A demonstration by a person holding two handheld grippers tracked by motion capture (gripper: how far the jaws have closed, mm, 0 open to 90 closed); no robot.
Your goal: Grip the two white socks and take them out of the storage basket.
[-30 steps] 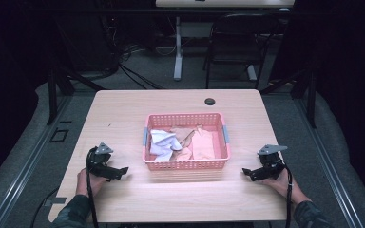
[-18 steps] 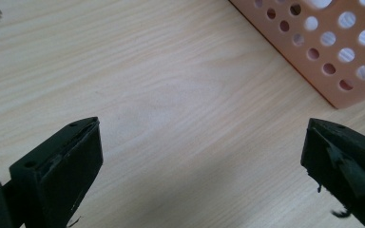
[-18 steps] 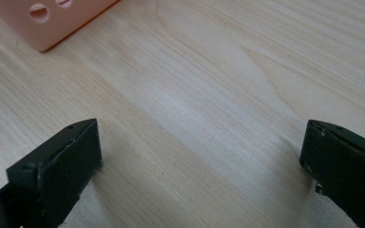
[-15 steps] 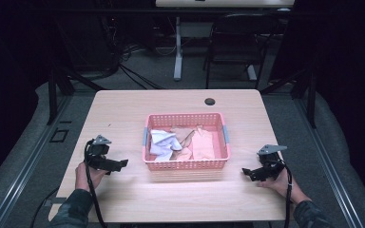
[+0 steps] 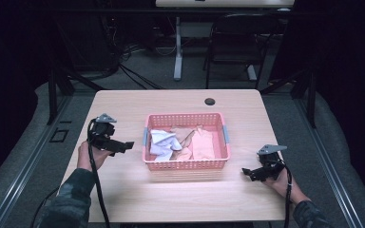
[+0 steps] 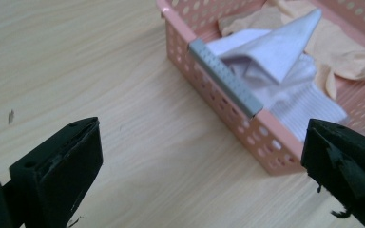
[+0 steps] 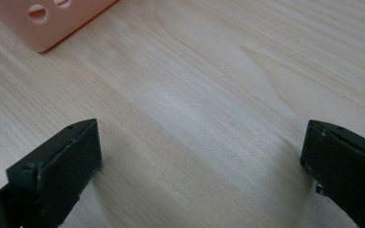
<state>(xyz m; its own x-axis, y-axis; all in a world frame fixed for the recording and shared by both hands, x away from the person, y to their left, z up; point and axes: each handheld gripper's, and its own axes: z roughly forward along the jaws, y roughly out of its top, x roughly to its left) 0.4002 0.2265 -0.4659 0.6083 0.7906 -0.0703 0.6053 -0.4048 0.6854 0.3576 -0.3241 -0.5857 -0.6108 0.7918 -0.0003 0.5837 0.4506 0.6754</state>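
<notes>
Reaching toward the pink basket [image 6: 228,90] with my left gripper [image 5: 121,146], jaws wide and empty; right gripper [image 5: 248,174] also spread, resting near the table [image 7: 209,95]. White cloth [image 6: 271,61] lay inside, probably tangled with the peach garment [image 5: 200,142]. Risk: snagging both, or clipping the rim.

Bright table, dark surroundings, slight blur
</notes>
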